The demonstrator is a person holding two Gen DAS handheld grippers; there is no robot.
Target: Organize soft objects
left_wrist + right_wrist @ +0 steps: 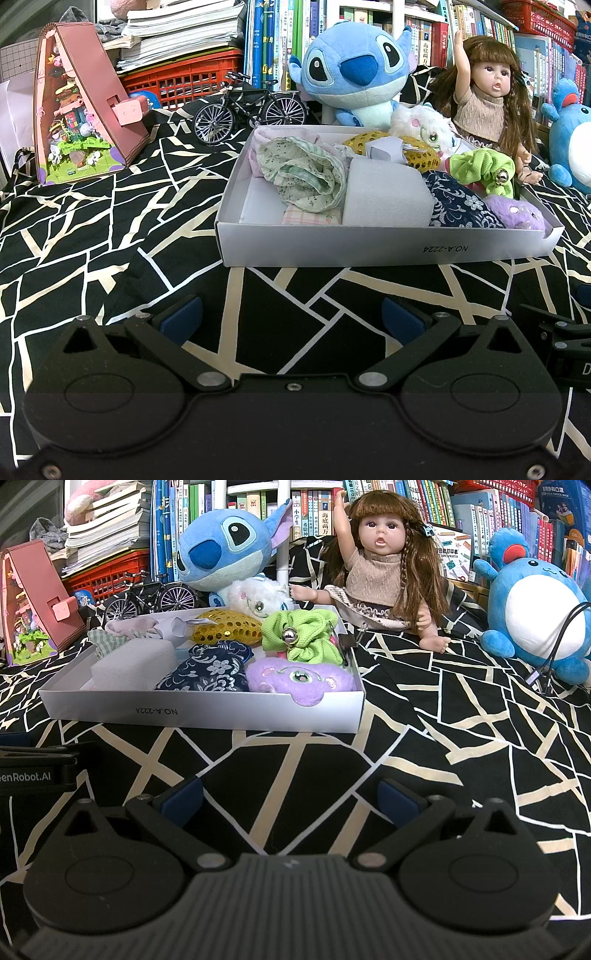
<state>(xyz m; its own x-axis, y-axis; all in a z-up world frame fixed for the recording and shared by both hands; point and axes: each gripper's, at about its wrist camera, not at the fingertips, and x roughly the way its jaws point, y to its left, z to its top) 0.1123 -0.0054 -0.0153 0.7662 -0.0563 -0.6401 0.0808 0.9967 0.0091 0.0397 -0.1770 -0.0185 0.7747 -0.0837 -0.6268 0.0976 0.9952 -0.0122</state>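
Left tongs [291, 319] and right tongs [291, 799] both spread apart, empty, low over patterned cloth [461, 716]; soft items, incl. green scrunchie [301, 637] and purple plush [295, 679], sat inside white box [207, 710] ahead.

Shallow white cardboard box [388, 251] sat mid-cloth on black white-lined tablecloth [92, 240] | in box: white foam block [384, 192] centre, crumpled floral cloth [306, 173] left, purple plush toy [295, 679] near-right | blue plush toy [354, 70] and long-haired doll [376, 565] behind box | miniature black bicycle [251, 107] far-left of box.
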